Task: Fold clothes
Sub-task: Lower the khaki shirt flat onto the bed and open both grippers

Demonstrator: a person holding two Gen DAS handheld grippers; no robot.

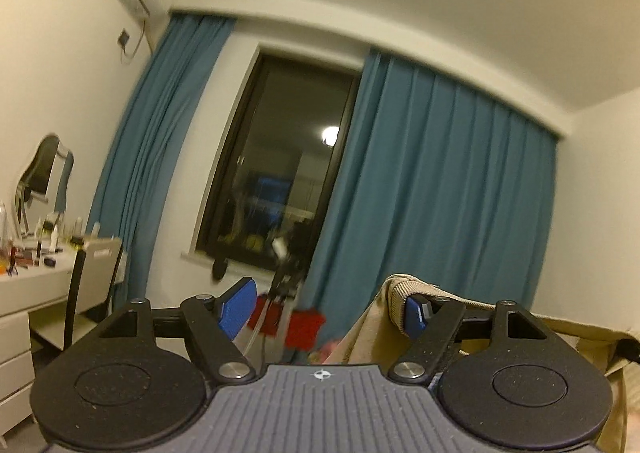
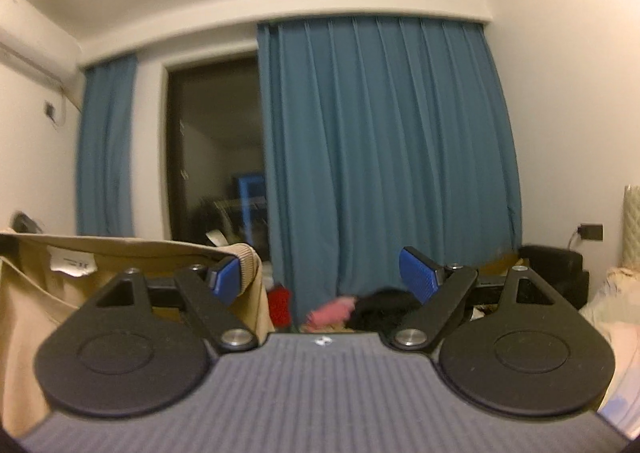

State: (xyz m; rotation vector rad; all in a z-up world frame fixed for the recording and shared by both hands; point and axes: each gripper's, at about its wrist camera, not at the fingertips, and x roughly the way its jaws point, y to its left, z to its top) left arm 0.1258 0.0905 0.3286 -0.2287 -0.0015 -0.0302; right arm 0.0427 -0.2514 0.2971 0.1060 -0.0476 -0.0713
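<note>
A beige garment with a ribbed cuff hangs in the air between my two grippers. In the left wrist view the garment [image 1: 568, 337] drapes over the right blue pad, and my left gripper [image 1: 326, 307] stands wide open. In the right wrist view the garment [image 2: 36, 293] with a white label hangs over the left blue pad, and my right gripper [image 2: 320, 277] is also wide open. Neither gripper pinches the cloth; it only hooks on one finger of each. Both cameras point up and forward at the window wall.
Blue curtains [image 2: 384, 157] flank a dark window [image 1: 280, 165]. A white dresser [image 1: 28, 293] with bottles and a mirror, and a chair [image 1: 96, 281], stand at left. Red and pink clothes [image 2: 332, 311] lie low ahead. A dark seat [image 2: 556, 273] is at right.
</note>
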